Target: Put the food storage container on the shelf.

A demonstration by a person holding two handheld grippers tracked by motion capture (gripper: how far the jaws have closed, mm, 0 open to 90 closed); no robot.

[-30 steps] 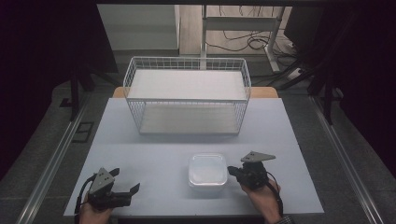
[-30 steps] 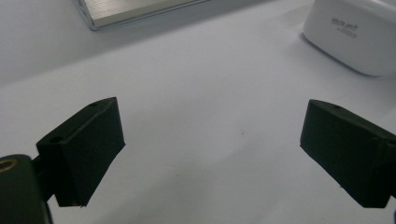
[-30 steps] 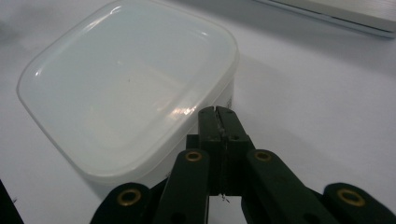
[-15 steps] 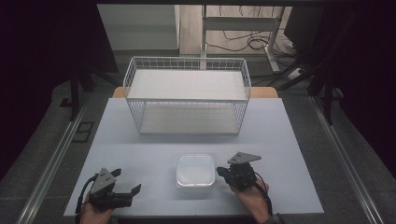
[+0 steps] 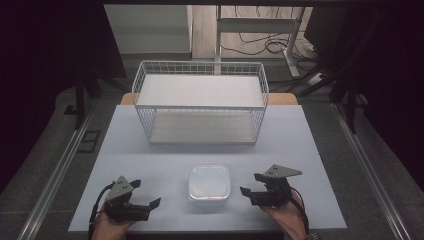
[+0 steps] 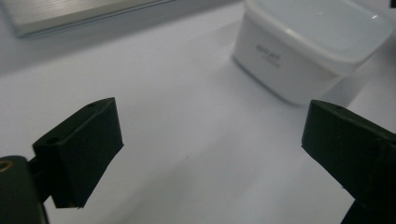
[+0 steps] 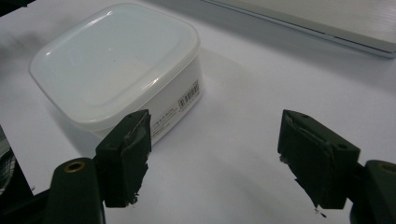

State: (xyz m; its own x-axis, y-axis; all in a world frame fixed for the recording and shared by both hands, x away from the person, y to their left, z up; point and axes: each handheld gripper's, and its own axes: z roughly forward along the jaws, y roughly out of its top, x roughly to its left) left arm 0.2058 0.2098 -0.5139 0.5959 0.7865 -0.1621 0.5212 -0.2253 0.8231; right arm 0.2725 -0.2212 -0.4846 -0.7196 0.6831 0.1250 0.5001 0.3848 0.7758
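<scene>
A white lidded plastic container sits on the table near its front edge, midway between the two grippers. My left gripper rests at the front left, held in a hand, open and apart from the container. My right gripper is at the front right, open, with a small gap to the container's right side. In the left gripper view the container lies ahead at the upper right, beyond the open gripper. In the right gripper view the container is at the upper left; nothing lies between the jaws of the open gripper.
A white wire basket stands at the back middle of the pale table. Dark floor, metal rails and cables surround the table. A pale flat strip crosses the far edge in the right gripper view.
The container has slid a little to the left. My right gripper went left with it, then drew back to the right. The left gripper has stayed put.
</scene>
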